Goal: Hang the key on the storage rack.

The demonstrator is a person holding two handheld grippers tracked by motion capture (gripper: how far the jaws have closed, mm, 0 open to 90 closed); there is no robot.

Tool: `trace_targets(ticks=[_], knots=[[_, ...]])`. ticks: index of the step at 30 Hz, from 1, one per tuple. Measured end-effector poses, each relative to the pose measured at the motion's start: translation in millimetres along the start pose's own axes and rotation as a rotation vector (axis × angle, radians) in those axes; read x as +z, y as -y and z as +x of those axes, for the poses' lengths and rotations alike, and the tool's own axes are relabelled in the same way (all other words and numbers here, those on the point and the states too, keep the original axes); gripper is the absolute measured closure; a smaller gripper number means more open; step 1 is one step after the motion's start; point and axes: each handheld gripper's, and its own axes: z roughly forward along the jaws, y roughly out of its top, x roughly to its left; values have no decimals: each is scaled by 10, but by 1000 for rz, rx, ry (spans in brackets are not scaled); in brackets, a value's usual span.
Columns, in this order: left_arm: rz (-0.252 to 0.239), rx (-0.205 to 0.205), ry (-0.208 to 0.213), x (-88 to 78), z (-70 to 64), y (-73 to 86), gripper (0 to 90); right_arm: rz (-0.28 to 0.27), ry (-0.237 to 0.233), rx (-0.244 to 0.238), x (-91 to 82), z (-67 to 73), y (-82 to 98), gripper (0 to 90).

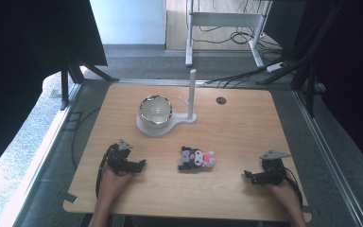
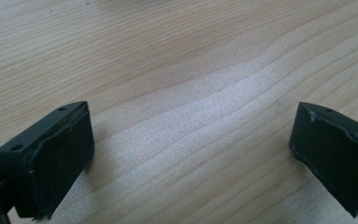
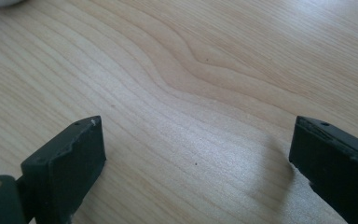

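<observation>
Centrally, plush toy (image 1: pixel 197 159) on table (image 1: pixel 246 127), between both grippers' wide, empty jaws

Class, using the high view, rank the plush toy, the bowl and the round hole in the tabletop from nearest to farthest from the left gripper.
Measured from the left gripper:
1. Plush toy, to its right at mid-table.
2. Bowl, farther back on the white stand.
3. Hole, far back and to the right.

Black two-jaw tools (image 1: pixel 142 163), grey three-cornered top plates, trailing black cables
</observation>
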Motion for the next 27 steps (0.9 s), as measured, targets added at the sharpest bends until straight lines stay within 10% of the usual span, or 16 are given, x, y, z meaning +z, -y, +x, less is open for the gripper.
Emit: trace_targets(ticks=[27], knots=[[0, 0, 0, 0, 0, 0, 0, 32, -95, -110, 25, 120, -248, 0]])
